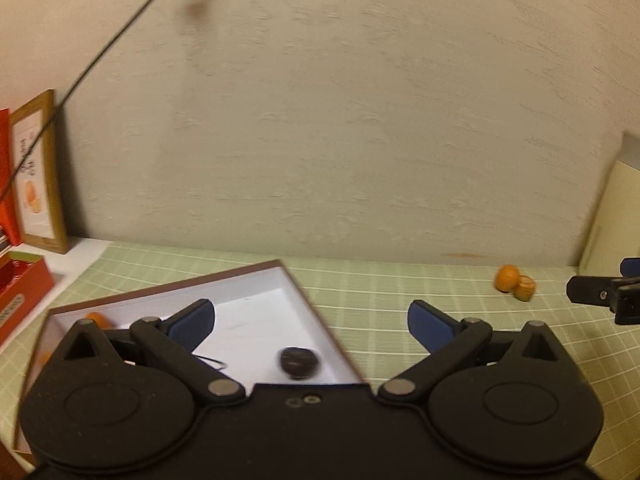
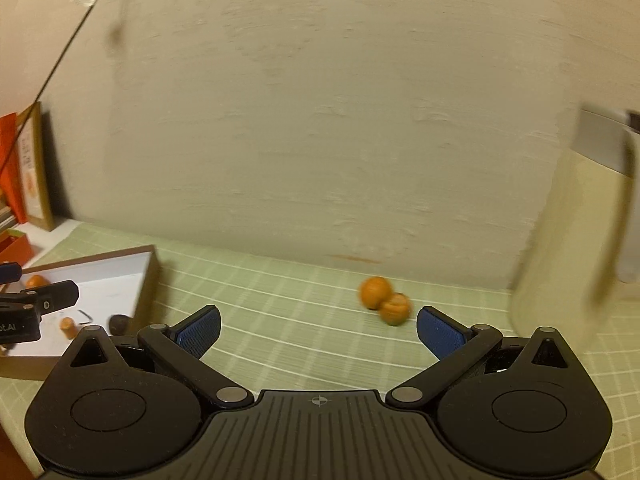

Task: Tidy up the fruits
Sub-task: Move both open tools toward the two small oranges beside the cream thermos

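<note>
Nearest the lens, the left gripper point(image 1: 311, 322) is seen with its blue-padded fingers point(image 1: 192, 324) spread wide and nothing held between them. Just below and ahead of it, a shallow white-lined box point(image 1: 256, 300) with a brown rim is laid on the green checked cloth point(image 1: 400, 292) covering the counter, towards its left edge. Inside the box, a dark round fruit point(image 1: 299, 363) is spotted close to the near wall, blurred. A small orange fruit point(image 1: 98, 319) is glimpsed by the far left wall, partly hidden behind the gripper's linkage, and a thin dark wire-like item point(image 1: 214, 361) is seen on the box floor.

The right gripper point(image 2: 318, 330) is likewise held wide apart and empty, over bare cloth. Beyond its fingers, two small orange fruits point(image 2: 385, 300) are found touching each other, well apart from the box and near the counter's back edge, by the wall point(image 2: 320, 120). From this side, a further small orange piece point(image 2: 67, 326) is made out inside the box.

At the counter's right end, a tall cream container point(image 2: 568, 240) with a grey top is noted. At the far left corner, a wooden picture frame point(image 1: 38, 176) is leaned against the wall beside red boxes point(image 1: 20, 296).
</note>
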### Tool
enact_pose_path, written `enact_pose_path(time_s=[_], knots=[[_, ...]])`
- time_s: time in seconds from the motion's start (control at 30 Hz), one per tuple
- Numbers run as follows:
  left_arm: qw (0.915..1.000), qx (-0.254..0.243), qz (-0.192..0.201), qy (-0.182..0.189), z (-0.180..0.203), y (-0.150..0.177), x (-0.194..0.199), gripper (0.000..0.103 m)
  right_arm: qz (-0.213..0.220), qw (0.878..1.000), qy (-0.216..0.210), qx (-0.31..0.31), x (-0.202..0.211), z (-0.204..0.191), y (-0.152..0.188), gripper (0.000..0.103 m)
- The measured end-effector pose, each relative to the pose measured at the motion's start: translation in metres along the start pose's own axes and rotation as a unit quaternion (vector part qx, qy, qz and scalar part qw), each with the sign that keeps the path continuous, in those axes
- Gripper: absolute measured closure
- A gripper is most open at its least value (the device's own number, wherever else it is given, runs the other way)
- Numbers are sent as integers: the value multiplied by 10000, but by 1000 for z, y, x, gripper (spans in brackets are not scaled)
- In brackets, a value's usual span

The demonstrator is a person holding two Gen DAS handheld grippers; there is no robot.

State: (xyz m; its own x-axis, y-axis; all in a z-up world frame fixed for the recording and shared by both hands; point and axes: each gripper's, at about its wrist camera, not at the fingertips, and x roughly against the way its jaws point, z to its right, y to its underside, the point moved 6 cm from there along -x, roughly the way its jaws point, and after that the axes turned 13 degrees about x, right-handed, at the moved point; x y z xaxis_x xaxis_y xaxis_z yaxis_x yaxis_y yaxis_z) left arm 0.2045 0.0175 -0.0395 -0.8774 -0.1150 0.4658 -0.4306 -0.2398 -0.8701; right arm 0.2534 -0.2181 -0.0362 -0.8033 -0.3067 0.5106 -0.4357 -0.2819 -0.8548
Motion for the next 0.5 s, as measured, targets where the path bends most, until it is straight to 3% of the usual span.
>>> enact_pose_path(time_s=[0.5], knots=[[9975, -318, -263, 580, 85, 22, -32, 6, -212, 9951, 811, -518, 25, 103, 50, 0]])
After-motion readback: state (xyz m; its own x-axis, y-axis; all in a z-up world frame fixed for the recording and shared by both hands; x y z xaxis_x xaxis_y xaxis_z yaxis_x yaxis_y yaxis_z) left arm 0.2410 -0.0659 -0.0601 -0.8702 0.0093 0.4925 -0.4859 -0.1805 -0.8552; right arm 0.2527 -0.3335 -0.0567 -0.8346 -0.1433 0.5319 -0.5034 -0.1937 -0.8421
